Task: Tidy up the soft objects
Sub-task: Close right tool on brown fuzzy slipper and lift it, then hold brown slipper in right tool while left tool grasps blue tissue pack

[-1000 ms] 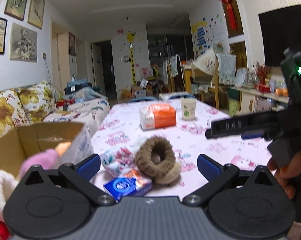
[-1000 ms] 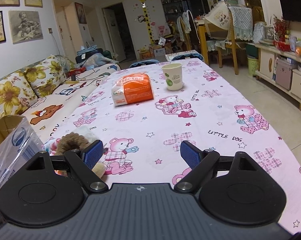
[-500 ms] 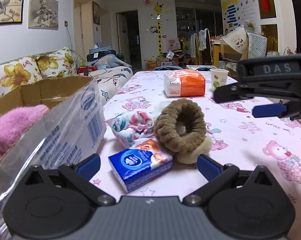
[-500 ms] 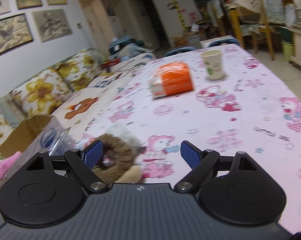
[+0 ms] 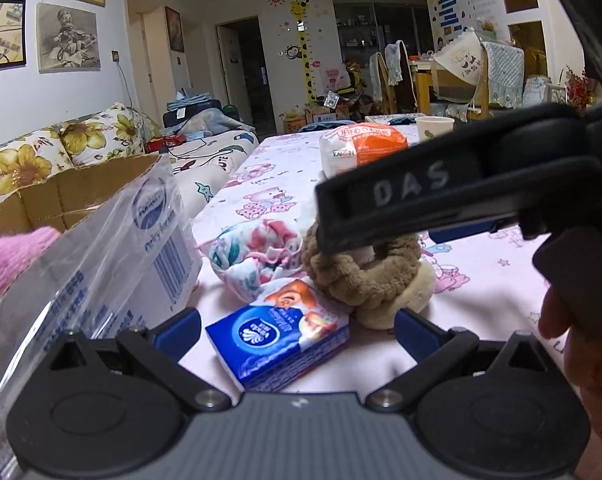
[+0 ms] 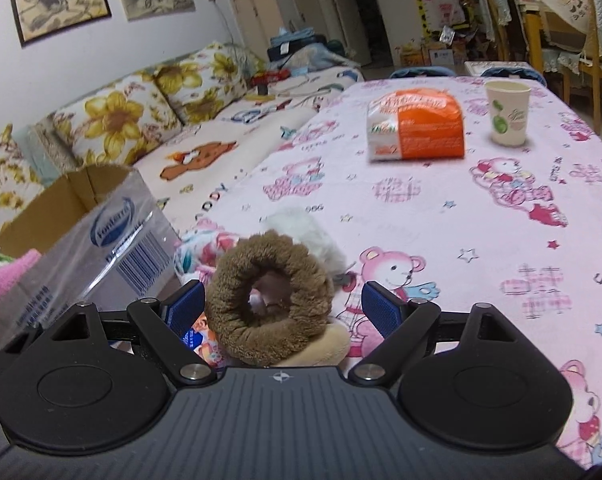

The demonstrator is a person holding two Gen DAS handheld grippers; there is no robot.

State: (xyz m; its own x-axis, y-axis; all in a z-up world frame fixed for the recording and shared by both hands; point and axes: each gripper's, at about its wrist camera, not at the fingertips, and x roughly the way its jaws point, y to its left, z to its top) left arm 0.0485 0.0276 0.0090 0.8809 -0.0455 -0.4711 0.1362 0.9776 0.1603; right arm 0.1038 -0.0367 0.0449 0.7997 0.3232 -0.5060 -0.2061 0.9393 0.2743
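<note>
- Where the pink cartoon-bear tablecloth (image 6: 481, 216) spreads over the long table, it carries everything else; a flowered sofa (image 6: 141, 120) runs along its left side.
- A cardboard box (image 5: 85, 196) stands at the table's near left edge, with a clear printed plastic sheet (image 5: 113, 280) draped over its near wall and something pink and fuzzy (image 5: 9, 256) showing inside it.
- The right gripper (image 6: 283, 304) is spread wide, its blue pads either side of the brown fuzzy ring (image 6: 269, 300) without touching it; it holds nothing. In the left wrist view one of its black fingers (image 5: 421, 196), lettered DAS, crosses in front of the ring's upper edge.
- The left gripper (image 5: 297, 328) is also wide open and empty, with the blue tissue pack (image 5: 277, 340) lying on the cloth between its pads.
- The brown fuzzy ring (image 5: 365, 272) sits tilted on a beige plush piece (image 5: 397, 304), just behind the tissue pack.
- A floral fabric bundle (image 5: 257, 256) lies just left of the ring, touching it, between the ring and the box.
- A white fluffy item (image 6: 301, 228) lies just behind the ring.
- Well apart, farther up the table, sits an orange-and-white soft pack (image 6: 417, 128), with a paper cup (image 6: 507, 112) upright to its right.
</note>
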